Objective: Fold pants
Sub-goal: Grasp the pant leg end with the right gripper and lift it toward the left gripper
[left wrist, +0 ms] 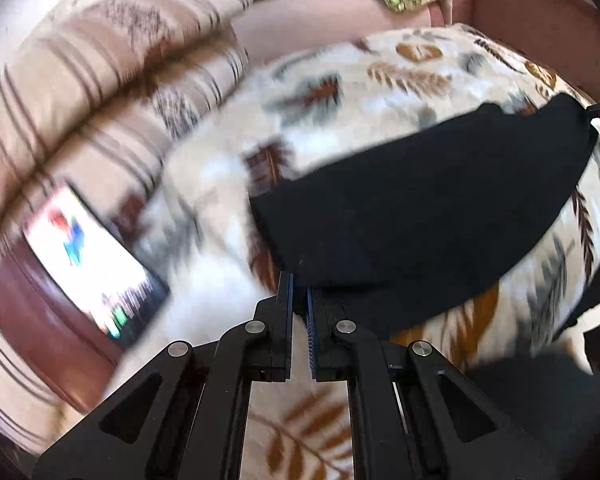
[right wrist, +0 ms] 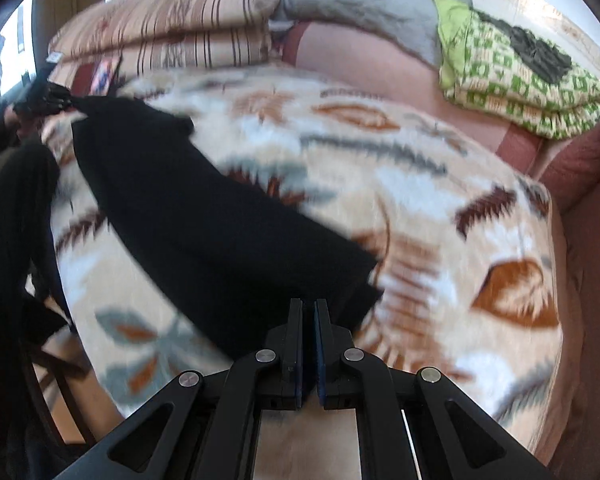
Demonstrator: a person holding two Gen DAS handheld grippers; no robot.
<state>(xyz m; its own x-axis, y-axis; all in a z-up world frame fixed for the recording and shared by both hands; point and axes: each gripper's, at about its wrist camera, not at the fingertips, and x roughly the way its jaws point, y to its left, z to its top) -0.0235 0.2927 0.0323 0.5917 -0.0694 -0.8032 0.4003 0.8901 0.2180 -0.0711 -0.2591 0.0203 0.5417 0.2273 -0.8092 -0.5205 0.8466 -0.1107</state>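
Where the leaf-print blanket (right wrist: 440,208) covers the bed, black pants (right wrist: 204,216) stretch between tools: left tool (left wrist: 300,280) pinching one end, right tool (right wrist: 309,308) pinching the other (frames blurred).

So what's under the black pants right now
The black fabric pants are stretched over a fluffy cream blanket with brown and grey leaf prints, held between the left gripper and right gripper. Anything beneath the pants' middle is covered.

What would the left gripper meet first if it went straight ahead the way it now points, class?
The black pants. The left gripper is already shut on their near edge, so going forward would push into that cloth, with the leaf-patterned blanket beyond it. Depth is blurred, so this is a judgement.
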